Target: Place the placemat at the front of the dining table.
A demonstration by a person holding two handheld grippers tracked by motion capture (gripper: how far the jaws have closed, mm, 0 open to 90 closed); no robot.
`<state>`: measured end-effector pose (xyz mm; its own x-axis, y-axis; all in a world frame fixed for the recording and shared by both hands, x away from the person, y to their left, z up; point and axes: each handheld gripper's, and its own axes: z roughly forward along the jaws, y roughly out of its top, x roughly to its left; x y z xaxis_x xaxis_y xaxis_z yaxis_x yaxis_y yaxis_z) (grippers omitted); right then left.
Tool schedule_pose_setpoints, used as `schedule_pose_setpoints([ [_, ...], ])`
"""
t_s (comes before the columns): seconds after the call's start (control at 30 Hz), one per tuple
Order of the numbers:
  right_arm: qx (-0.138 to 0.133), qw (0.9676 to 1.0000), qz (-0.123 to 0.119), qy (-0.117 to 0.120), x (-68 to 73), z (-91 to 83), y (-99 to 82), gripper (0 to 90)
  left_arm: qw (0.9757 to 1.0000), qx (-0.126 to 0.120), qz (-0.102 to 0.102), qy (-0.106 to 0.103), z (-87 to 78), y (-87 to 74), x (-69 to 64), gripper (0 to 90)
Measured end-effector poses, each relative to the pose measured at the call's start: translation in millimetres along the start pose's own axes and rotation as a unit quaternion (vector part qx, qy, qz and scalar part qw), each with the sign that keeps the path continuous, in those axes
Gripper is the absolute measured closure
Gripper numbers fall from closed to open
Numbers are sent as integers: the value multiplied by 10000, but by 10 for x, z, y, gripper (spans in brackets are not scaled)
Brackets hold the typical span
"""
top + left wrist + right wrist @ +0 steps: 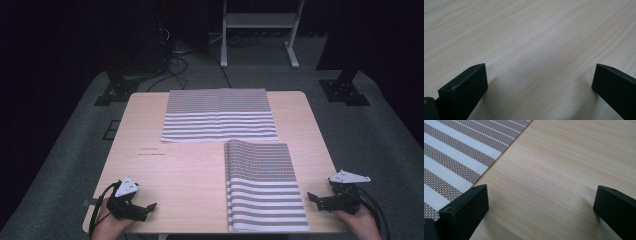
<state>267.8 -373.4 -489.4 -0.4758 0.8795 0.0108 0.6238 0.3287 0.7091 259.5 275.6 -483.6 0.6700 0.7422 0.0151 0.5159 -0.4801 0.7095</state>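
Lying flat on the wooden table (190,170): two striped placemats (220,115), unlabelled; resting beside them, left gripper (150,206) and right gripper (311,196), jaws gaping apart.

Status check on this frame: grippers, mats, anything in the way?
Left gripper open, over bare table. Right gripper open, empty, beside near striped mat. Far striped mat flat, untouched. Nothing between grippers and mats.

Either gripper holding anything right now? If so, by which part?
Nothing held. Left gripper and right gripper are both open over bare table; the near placemat lies untouched.
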Motion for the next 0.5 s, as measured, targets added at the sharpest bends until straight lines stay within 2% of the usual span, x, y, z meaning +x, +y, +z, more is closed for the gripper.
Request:
schedule_pose_setpoints([
  [0.5,2,10000,57,-56,13,-1,-2,0,10000,-33,-28,32,2,-6,5,0],
])
